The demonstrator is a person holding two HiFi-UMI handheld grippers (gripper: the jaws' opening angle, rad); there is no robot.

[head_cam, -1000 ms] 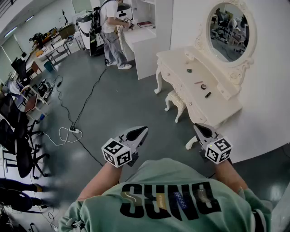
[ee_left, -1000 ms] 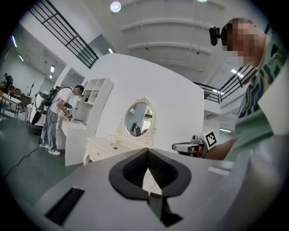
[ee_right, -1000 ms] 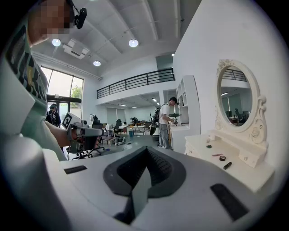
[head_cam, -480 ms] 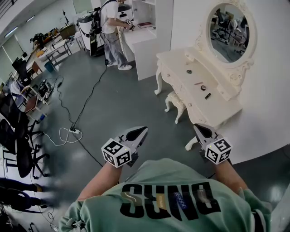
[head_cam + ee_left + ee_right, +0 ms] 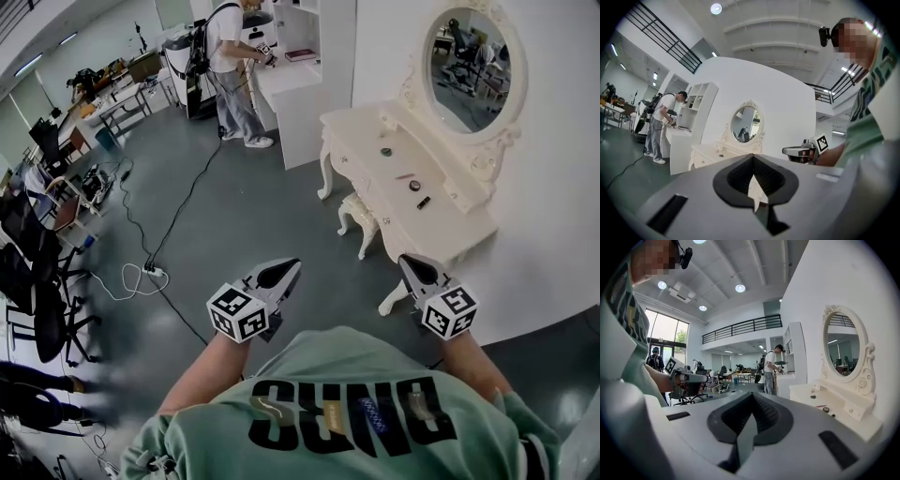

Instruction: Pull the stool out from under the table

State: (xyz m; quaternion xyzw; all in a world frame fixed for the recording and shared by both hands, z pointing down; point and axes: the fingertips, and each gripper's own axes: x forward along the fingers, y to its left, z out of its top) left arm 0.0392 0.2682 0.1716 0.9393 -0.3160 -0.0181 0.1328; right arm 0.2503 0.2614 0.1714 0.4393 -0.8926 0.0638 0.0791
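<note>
nothing's really started here. the stool sits tucked under the white counter, well apart from both grippers. the left gripper and right gripper are pinched closed on nothing (just held out front). everything's left: get close, grab the stool, drag it out.

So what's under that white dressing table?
A small white stool sits tucked under the dressing table, with its near side showing. Its far part, and anything behind it, is covered by the table.
</note>
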